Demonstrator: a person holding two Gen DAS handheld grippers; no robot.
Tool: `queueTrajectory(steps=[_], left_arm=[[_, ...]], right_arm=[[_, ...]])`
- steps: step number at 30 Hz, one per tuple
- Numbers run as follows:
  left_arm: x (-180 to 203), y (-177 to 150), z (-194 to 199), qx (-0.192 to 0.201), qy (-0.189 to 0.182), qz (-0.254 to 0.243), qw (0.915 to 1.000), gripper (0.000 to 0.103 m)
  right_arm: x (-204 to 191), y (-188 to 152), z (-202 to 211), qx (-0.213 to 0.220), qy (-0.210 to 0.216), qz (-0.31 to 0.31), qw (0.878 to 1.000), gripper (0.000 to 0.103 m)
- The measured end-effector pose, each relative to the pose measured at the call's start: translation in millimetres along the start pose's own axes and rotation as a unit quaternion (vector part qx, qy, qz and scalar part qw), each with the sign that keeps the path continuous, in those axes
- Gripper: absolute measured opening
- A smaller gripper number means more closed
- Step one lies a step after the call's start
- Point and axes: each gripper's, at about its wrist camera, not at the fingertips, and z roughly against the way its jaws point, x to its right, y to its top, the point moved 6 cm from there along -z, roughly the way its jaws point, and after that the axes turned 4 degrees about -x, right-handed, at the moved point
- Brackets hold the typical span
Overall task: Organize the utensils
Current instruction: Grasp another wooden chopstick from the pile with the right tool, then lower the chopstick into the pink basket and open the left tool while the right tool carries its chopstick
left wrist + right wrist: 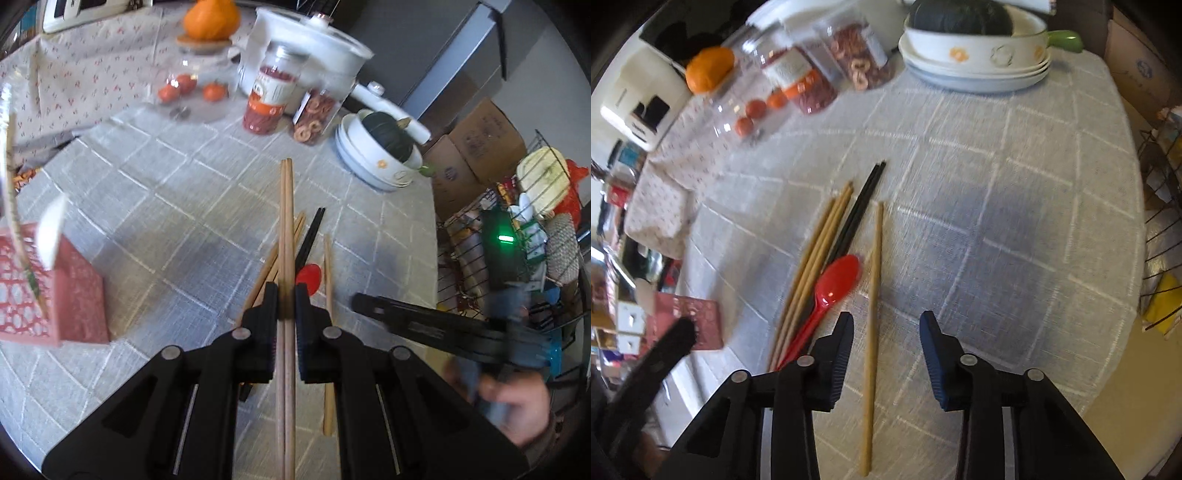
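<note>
My left gripper is shut on a pair of wooden chopsticks and holds them above the grey checked tablecloth. Under it lie more wooden chopsticks, black chopsticks, a red spoon and a single wooden chopstick. My right gripper is open, low over the table, with the single wooden chopstick between its fingers. The red spoon, black chopsticks and wooden chopsticks lie to its left. A pink perforated utensil basket stands at the left and also shows in the right wrist view.
At the back stand stacked white bowls with a dark squash, snack jars, a glass jar of small tomatoes, a white pot and an orange pumpkin. Wire racks and cardboard boxes stand beyond the table's right edge.
</note>
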Motion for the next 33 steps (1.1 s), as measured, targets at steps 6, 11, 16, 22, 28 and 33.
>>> queueTrajectory(steps=[6,11,16,22,28,33], left_arm=[[2,0,47,0.039,-0.015,-0.026,0.9988,0.010],[-10,3,75,0.057,-0.022,-0.030,0.9977,0.010],[-27,9,103,0.104,-0.004,-0.047,0.9934,0.010],[-61,22,125,0.151,-0.008,-0.012,0.9885,0.010],[-101,39,153,0.227,-0.013,0.036,0.9731,0.010],[-127,51,160,0.274,-0.023,0.076,0.9584,0.010]], right_arm=[[-12,3,-23,-0.021,-0.022,0.016,0.999,0.032],[-22,4,-35,-0.022,-0.056,0.040,0.997,0.017],[-33,3,-23,-0.007,-0.047,0.043,0.998,0.007],[-43,5,29,0.083,-0.023,0.045,0.995,0.007],[-88,4,79,0.193,0.010,0.114,0.974,0.007],[-127,-1,99,0.252,0.016,0.158,0.955,0.007]])
